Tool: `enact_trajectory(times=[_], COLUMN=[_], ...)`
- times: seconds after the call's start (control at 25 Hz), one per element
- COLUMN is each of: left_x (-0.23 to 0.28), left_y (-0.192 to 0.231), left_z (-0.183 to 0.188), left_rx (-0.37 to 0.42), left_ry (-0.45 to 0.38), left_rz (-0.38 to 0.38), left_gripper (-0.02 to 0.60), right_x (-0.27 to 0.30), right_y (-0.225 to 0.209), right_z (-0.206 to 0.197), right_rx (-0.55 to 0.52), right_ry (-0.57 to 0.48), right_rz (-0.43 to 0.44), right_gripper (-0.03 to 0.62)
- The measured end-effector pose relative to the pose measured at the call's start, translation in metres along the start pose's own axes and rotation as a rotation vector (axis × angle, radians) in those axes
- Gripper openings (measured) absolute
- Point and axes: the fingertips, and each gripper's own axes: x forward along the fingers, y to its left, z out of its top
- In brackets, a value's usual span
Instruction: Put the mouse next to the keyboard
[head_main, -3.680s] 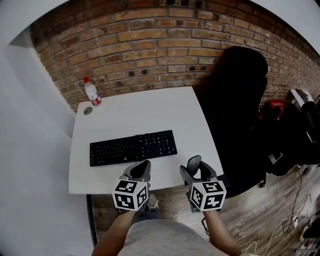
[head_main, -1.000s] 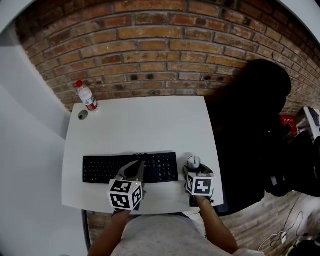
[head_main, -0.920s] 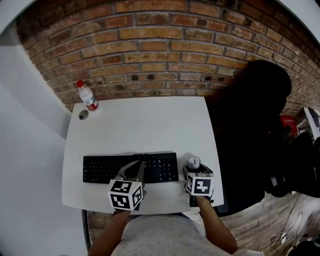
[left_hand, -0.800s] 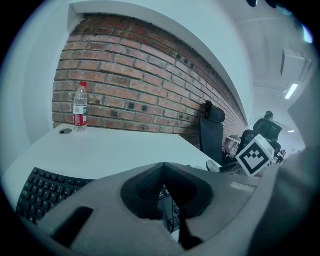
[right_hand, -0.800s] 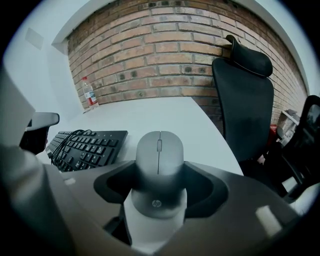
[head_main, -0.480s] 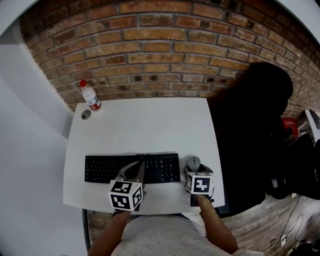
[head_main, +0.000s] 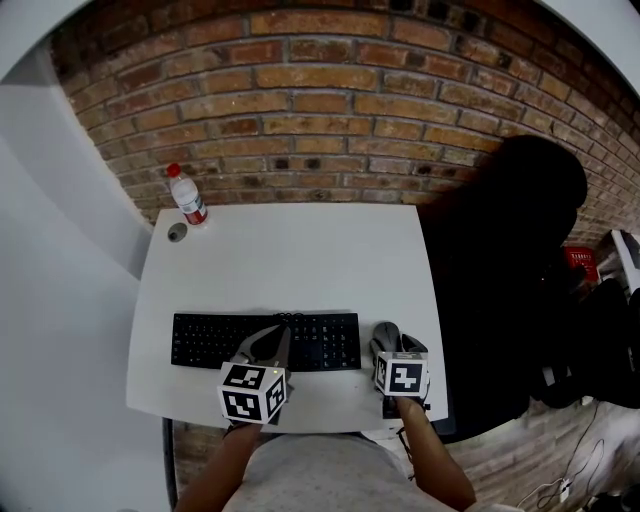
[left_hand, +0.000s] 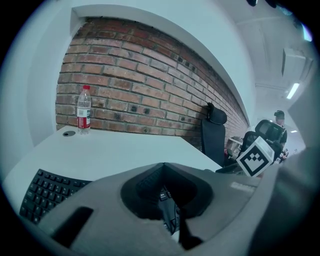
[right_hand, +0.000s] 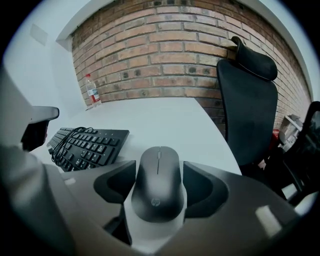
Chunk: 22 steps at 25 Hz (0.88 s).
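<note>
Far left corner of table (head_main: 290, 255): clear bottle (head_main: 186, 195), red cap, red label, upright. Contents not readable; label print too small. Small round grey thing (head_main: 177, 232) just beside it, on the table edge side.

Keyboard (head_main: 266, 341), black, lies along the near edge, nearer the left. A dark cable (right_hand: 64, 146) is looped on its right end.

Right gripper (head_main: 388, 341) is low over the near right corner, forearm coming in from the near edge, marker cube (head_main: 402, 375) facing up. Its claw is closed narrow on the mouse (right_hand: 159, 182), one pad against each side. The mouse is black, sits on the table top just right of the keyboard, a small gap between them. Logo "hp" reads on its palm end.

Left gripper (head_main: 270, 346) is level over the keyboard's near edge. Claw pinched to a thin slit, nothing in it; keys show through the slit.

Black chair (head_main: 500, 280) stands off the right edge, brick wall (head_main: 330, 100) behind.
</note>
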Motion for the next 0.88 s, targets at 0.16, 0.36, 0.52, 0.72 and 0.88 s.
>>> enact_trajectory(times=[0.16, 0.36, 0.52, 0.72, 0.88], left_x=[-0.001, -0.005, -0.009, -0.015, -0.019], left_y=[-0.002, -0.005, -0.003, -0.004, -0.008], left_z=[0.007, 0.020, 0.035, 0.048, 0.054], left_rx=[0.005, 0.015, 0.026, 0.032, 0.040], left_ry=[-0.012, -0.040, -0.073, -0.099, -0.121], left_rz=[0.003, 0.006, 0.013, 0.017, 0.016], left_gripper=[-0.011, -0.011, -0.011, -0.011, -0.011], right_x=[-0.014, -0.037, -0.060, -0.090, -0.110], right_y=[0.001, 0.011, 0.026, 0.036, 0.045], right_z=[0.020, 0.050, 0.081, 0.112, 0.128], right_rx=[-0.010, -0.032, -0.057, -0.081, -0.095], right_ry=[-0.063, -0.160, -0.251, -0.360, -0.438], right_rz=[0.027, 0.083, 0.127, 0.148, 0.171], right_gripper=[0.267, 0.190, 0.154, 0.090, 0.046])
